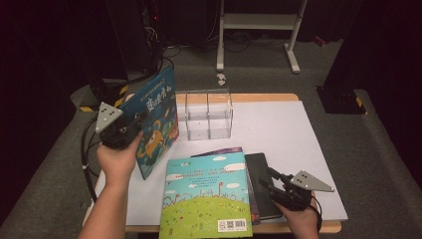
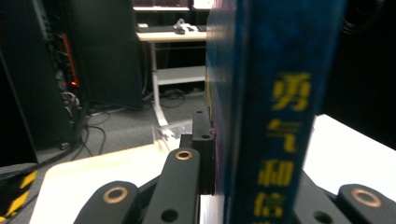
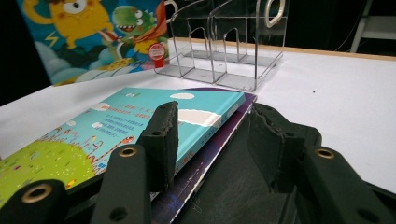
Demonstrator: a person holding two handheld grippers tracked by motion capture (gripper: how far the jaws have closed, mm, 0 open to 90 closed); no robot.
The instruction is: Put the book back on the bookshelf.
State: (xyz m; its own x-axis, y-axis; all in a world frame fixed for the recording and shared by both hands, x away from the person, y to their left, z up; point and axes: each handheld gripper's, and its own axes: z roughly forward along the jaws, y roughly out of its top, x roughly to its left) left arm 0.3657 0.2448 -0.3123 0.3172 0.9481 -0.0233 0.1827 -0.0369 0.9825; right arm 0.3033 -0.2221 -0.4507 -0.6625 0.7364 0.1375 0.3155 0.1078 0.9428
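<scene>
Left gripper (image 1: 130,130), at the left of the high view, is clamped on the blue book (image 1: 157,122), which stands tilted with its lower edge by the white table (image 1: 288,134); its own view shows the spine (image 2: 275,112) pinched between the jaws. Just right of it sits the clear rack (image 1: 209,113). At lower right, the right gripper (image 1: 266,180) hangs half-open, nothing between its jaws, over the black book (image 1: 263,184) beside the green book (image 1: 206,196).

Dim room, table (image 1: 278,129) lit from above; close-up blue book (image 2: 275,112) blurred; backgrounds dark and soft.
</scene>
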